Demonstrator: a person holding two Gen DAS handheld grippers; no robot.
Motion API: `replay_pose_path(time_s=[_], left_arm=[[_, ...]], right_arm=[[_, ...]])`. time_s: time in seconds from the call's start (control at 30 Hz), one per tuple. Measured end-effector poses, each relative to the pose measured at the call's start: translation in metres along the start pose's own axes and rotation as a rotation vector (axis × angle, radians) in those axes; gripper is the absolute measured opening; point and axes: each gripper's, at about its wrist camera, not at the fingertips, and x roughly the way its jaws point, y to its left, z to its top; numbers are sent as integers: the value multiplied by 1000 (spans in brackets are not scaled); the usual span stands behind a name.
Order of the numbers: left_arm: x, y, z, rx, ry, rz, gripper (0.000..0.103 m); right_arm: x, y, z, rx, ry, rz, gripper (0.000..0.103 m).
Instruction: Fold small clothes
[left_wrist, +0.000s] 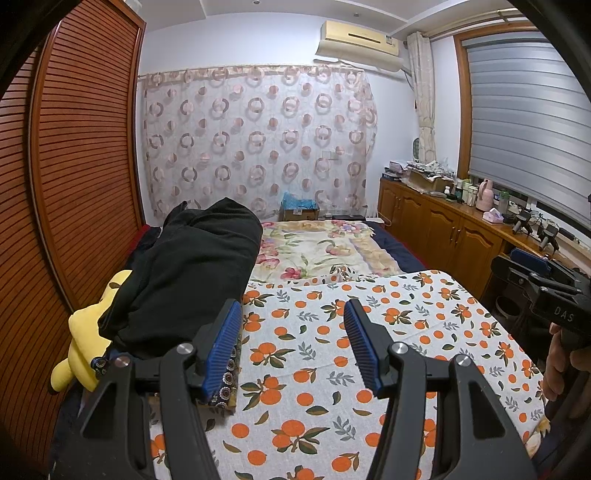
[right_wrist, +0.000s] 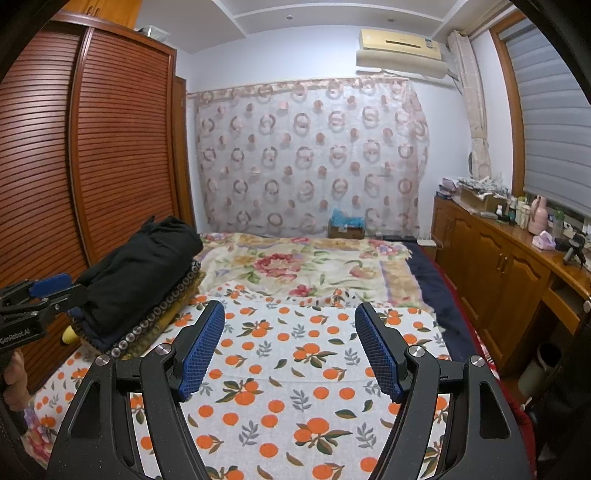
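A stack of folded clothes (left_wrist: 192, 273), topped by a bulky black soft-knit garment with dark patterned pieces beneath, sits on the bed at ten o'clock of the left gripper (left_wrist: 293, 347). The orange-fruit-print white cotton sheet (left_wrist: 369, 332) lies flat under both grippers. The left gripper's ribbed blue fingers (left_wrist: 225, 347) stand partly apart with nothing between them; the right gripper (right_wrist: 290, 347) stands wider, also empty, its dotted blue fingers (right_wrist: 201, 350) over the sheet. Only the left wrist view shows a yellow plush toy (left_wrist: 83, 339) tucked at the stack's nine o'clock edge. The right wrist view shows the beaded trim under the stack. Beyond lie a floral cream blanket (right_wrist: 295, 266) and a slatted wooden wardrobe (left_wrist: 74, 147).
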Motion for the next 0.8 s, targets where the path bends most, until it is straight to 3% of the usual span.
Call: replay_pose_path(time_s=[0.8], left_arm=[[-11,-2,7,11,-16,0,57]], right_arm=[[-1,-2,-1,1,-2,0,75]])
